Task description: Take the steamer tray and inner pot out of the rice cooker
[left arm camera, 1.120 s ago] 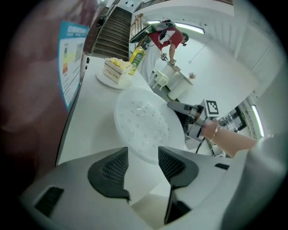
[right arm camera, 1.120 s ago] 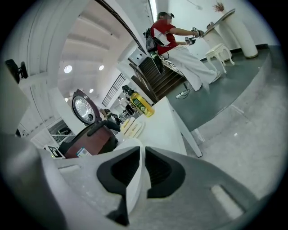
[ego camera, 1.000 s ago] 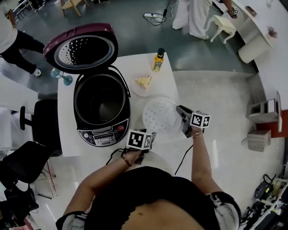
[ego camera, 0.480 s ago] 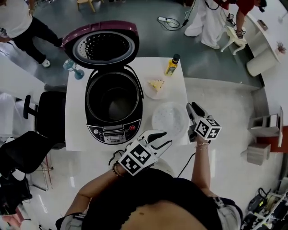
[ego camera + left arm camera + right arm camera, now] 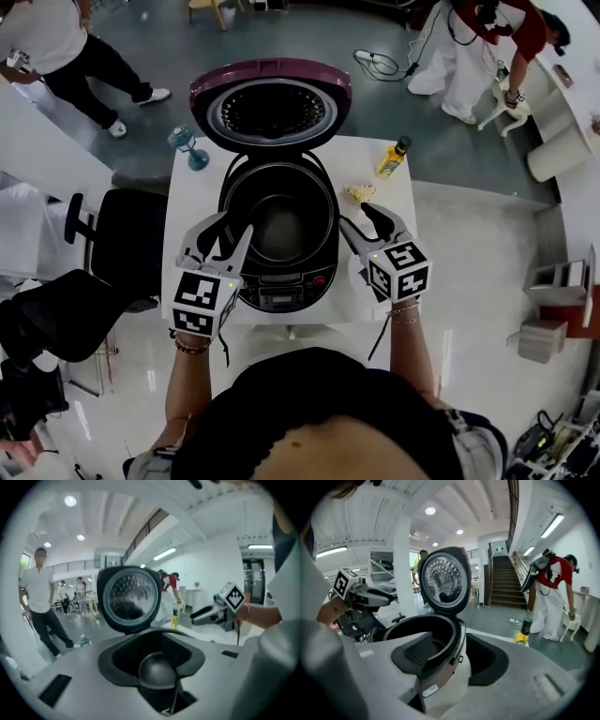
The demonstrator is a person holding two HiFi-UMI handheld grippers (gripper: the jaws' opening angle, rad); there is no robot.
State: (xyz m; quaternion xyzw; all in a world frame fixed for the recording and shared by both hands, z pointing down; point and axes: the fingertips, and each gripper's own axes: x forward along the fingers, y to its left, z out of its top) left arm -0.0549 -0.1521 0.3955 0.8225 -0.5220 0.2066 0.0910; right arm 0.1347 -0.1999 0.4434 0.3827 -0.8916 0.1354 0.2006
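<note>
Inner pot [image 5: 279,223] seated inside the open rice cooker [image 5: 281,281], which stands on the white bench [image 5: 197,187] with its maroon-edged lid [image 5: 270,101] raised at the far side. Left gripper [image 5: 228,230] hovers over the cooker's left rim. Its jaws have just been closing but stand apart, released, with nothing between them. Right gripper [image 5: 360,217] hovers beside the cooker's right rim. Its jaws have just been opening and are spread wider, gripping nothing. Beyond the right gripper, the bench carries a small plate [image 5: 359,193] with a piece of food and a yellow bottle [image 5: 392,157]. A black chair [image 5: 131,248] stands left of the bench.
</note>
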